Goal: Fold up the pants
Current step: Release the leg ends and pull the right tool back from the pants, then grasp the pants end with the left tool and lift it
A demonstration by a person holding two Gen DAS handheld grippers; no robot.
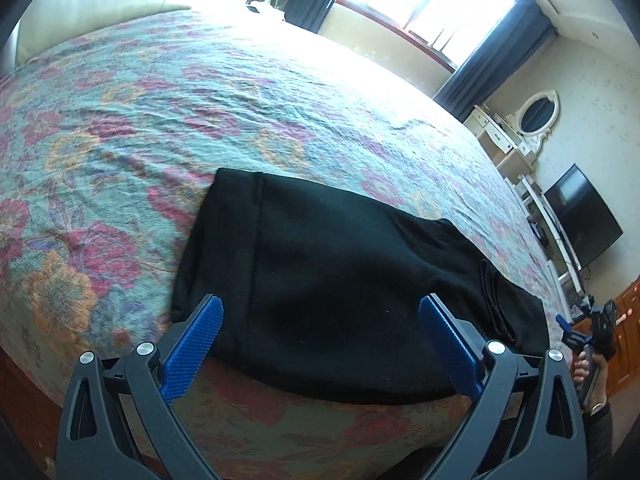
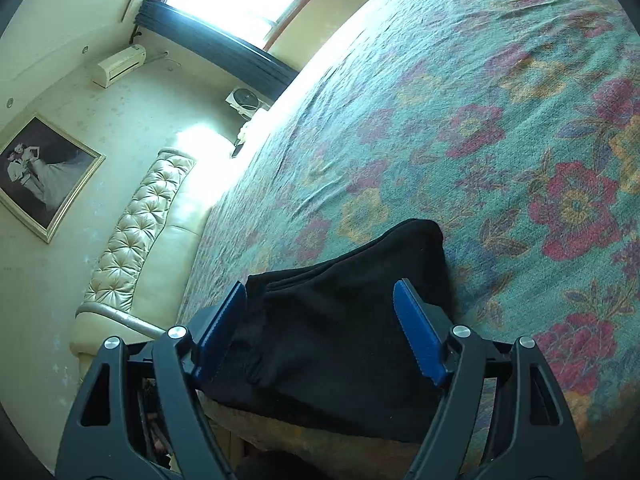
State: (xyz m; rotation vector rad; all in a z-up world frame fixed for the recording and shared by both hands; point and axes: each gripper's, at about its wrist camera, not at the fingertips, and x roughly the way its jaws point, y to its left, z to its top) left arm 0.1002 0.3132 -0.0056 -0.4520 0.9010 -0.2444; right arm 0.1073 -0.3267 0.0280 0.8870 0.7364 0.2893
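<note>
Black pants [image 1: 340, 264] lie folded in a flat bundle on the floral bedspread [image 1: 200, 112], close to the bed's near edge. My left gripper [image 1: 322, 302] hovers over the bundle's near side, open, its blue pads [image 1: 196, 344] spread wide with nothing pinched. My right gripper [image 2: 320, 286] stands open over one end of the pants [image 2: 340, 328], where layered folds show; the cloth lies under and between the pads [image 2: 420, 332], which do not press on it. The left wrist view also catches the right gripper [image 1: 592, 320] at the far right, held by a hand [image 1: 582, 368].
A cream tufted headboard [image 2: 136, 232] runs along one side of the bed. Beyond it are a bright window with dark curtains [image 1: 500, 52], a white dresser with an oval mirror [image 1: 536, 112], a black TV [image 1: 580, 216], a fan [image 2: 246, 100] and a framed picture [image 2: 40, 176].
</note>
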